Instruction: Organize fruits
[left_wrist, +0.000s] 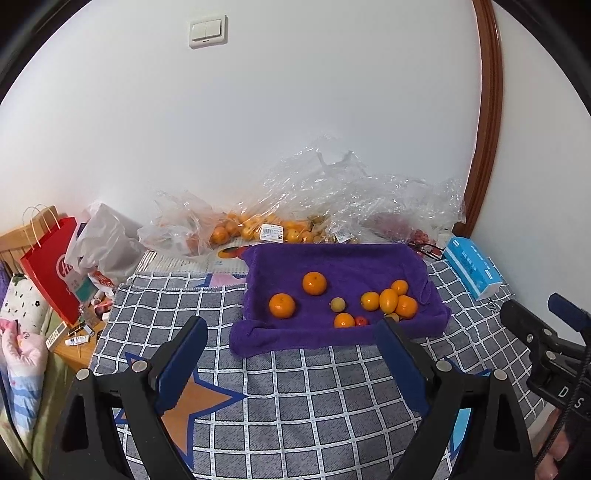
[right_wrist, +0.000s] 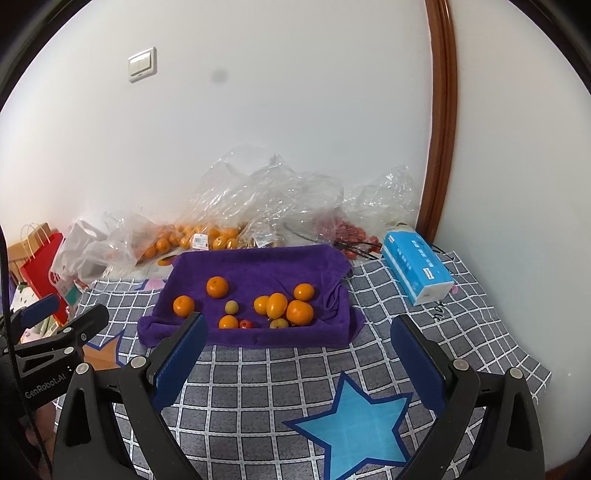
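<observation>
- Left gripper (left_wrist: 291, 332) gapes wide, empty, above the checked cloth (left_wrist: 314, 391).
- Right gripper (right_wrist: 299, 332) likewise spread, empty.
- Oranges (left_wrist: 314, 283) lie on the purple towel (left_wrist: 295, 266) near the cloth's far edge.

Both wrist views face wall, angled down (probably side by side); share purple towel (left_wrist: 332, 266).

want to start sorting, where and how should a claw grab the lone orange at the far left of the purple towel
Take the leftmost orange across its widest middle, coming from above and the near side. It is round and sits alone on the purple towel, with bare cloth on both flanks for the fingers. The left claw is the nearer one, open and empty, so it seems the better choice.
</observation>
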